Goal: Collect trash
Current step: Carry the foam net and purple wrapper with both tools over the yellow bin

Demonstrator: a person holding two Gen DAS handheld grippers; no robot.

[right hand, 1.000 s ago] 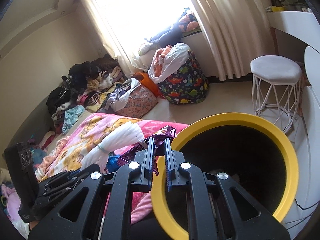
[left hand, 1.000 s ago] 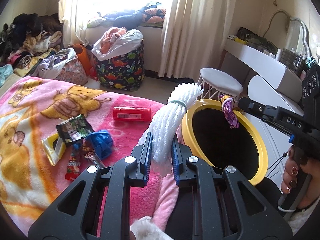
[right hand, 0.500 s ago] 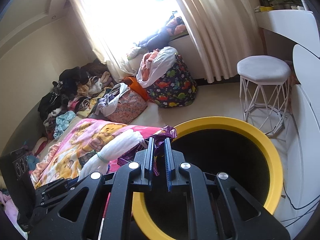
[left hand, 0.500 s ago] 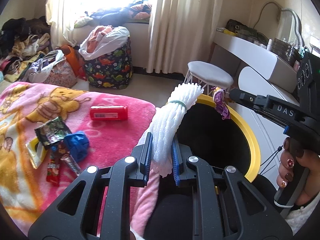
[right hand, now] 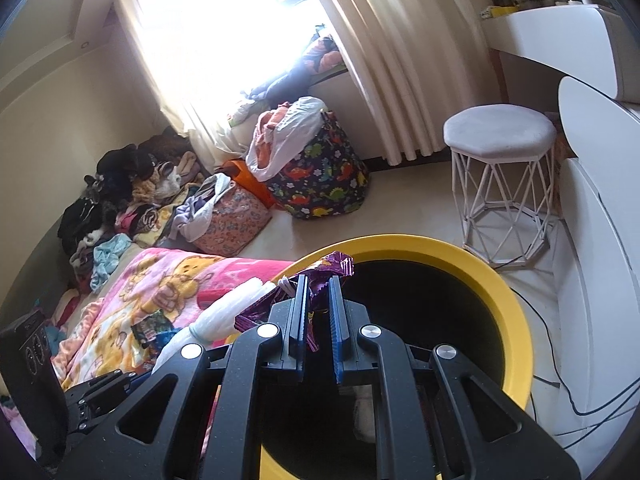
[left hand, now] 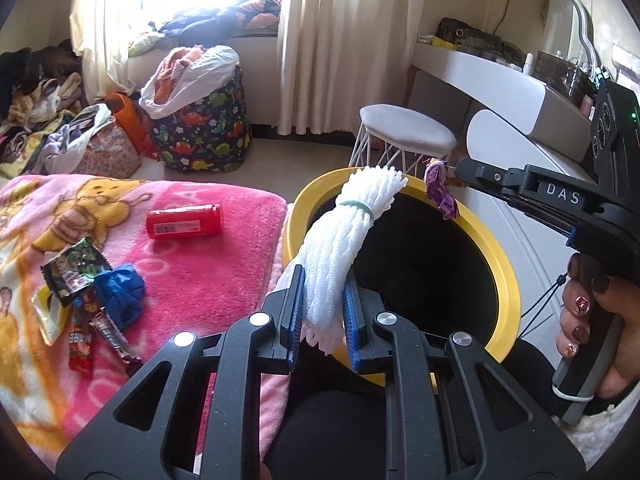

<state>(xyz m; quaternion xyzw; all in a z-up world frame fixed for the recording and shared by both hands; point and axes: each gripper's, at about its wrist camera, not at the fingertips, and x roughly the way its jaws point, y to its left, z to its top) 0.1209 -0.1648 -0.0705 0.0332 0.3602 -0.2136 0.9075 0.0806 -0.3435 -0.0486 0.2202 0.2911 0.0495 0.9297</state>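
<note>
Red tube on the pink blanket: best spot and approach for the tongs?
Grip the red tube across its middle, coming from above with the jaws closing over its short width. It lies flat on the blanket, long axis left to right in the left wrist view, with bare blanket all round, so nothing blocks either side.

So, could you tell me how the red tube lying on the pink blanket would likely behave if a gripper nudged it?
The red tube looks round and lies on its side, so it may roll. The soft pink blanket would probably slow that. It looks rigid, so probably not floppy.
</note>
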